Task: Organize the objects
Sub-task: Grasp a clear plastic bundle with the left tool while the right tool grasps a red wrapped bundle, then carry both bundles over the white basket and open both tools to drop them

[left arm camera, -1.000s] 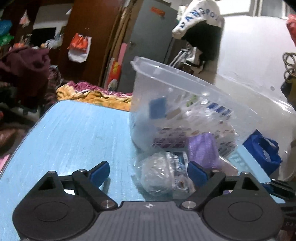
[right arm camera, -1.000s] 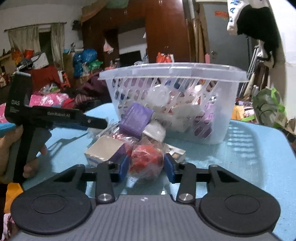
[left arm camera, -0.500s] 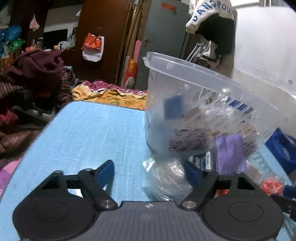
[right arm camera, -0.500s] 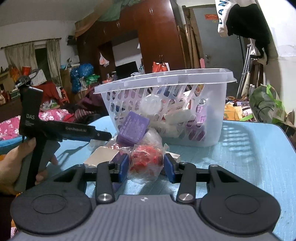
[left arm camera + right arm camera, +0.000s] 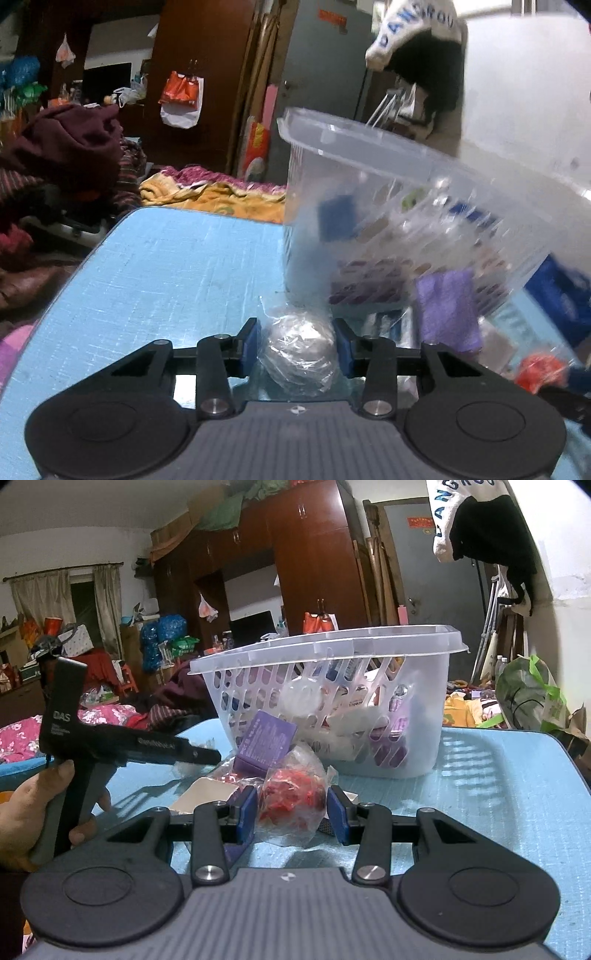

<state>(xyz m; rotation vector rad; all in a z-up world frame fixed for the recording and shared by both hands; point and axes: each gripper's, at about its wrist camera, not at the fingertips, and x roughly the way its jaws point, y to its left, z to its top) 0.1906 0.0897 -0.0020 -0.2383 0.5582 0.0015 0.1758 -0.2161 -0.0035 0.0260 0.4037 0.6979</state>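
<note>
Translucent white basket (image 5: 424, 686) (slotted sides), pale-blue table (image 5: 517, 775), purple box (image 5: 264, 744), red bagged ball (image 5: 293, 801).

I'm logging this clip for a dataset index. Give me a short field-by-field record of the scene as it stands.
surface: blue table
container: clear slotted plastic basket, upright on the table, already holding assorted packets
left gripper: shut on a clear-wrapped silver ball
right gripper: shut on a clear bag of red pieces
loose items: purple box and white box on the table in front of the basket
blur: basket is motion-blurred in the left wrist view
</note>
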